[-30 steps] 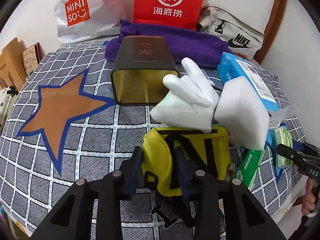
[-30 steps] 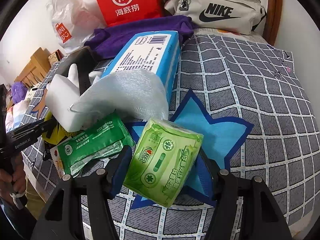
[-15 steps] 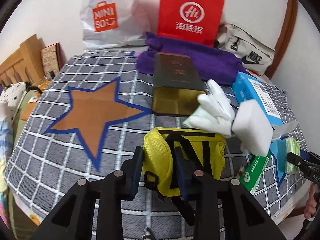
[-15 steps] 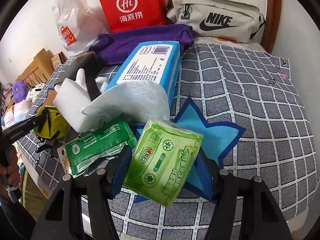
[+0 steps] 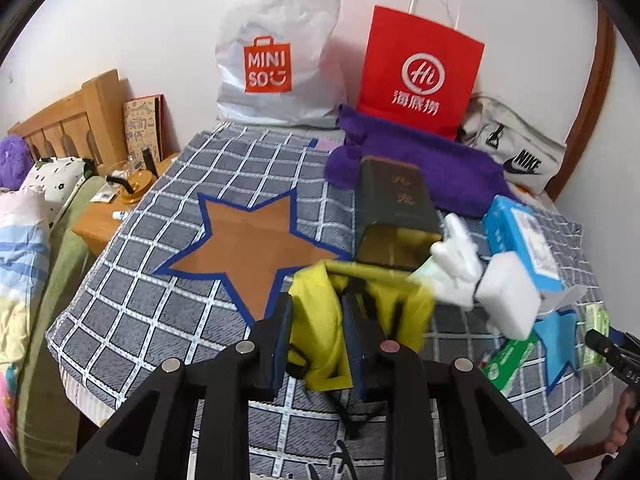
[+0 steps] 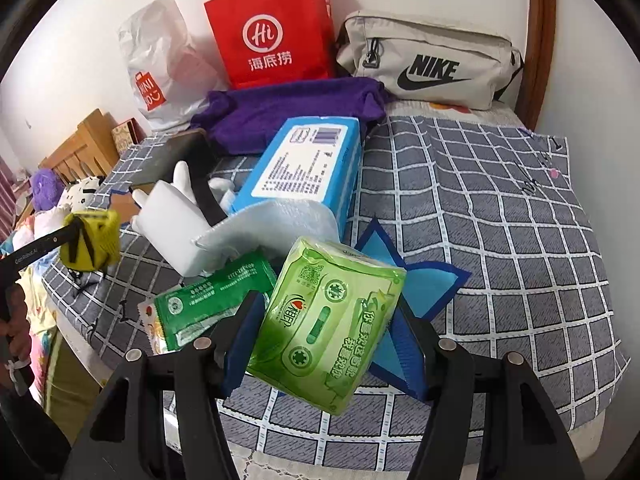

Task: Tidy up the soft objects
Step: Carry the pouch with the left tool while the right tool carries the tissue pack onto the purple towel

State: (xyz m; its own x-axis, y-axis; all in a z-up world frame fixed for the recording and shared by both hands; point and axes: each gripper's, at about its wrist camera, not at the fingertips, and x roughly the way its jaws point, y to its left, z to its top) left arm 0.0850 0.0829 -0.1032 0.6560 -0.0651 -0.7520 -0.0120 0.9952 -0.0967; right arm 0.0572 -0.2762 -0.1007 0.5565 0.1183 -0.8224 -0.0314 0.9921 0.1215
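My left gripper (image 5: 318, 332) is shut on a yellow mesh bag (image 5: 360, 320) with black straps and holds it lifted above the checked bedspread (image 5: 152, 280); the bag also shows in the right wrist view (image 6: 94, 244). My right gripper (image 6: 324, 320) is shut on a green tissue pack (image 6: 332, 320), raised over a blue star patch (image 6: 424, 284). A white glove (image 5: 456, 256), a white foam block (image 5: 508, 296), a blue tissue box (image 6: 308, 168), bubble wrap (image 6: 276, 224) and a green wipes packet (image 6: 212, 300) lie piled mid-bed.
A dark open box (image 5: 394, 208) lies on its side by a purple towel (image 5: 420, 168). A Miniso bag (image 5: 276, 60), red paper bag (image 5: 420, 76) and Nike pouch (image 6: 428, 64) stand against the wall. An orange star patch (image 5: 248, 240) is on the left; a nightstand (image 5: 108, 216) stands beyond the edge.
My left gripper has lifted the yellow bag off the bed and pulled back and up. The right gripper has risen a little with the green pack.
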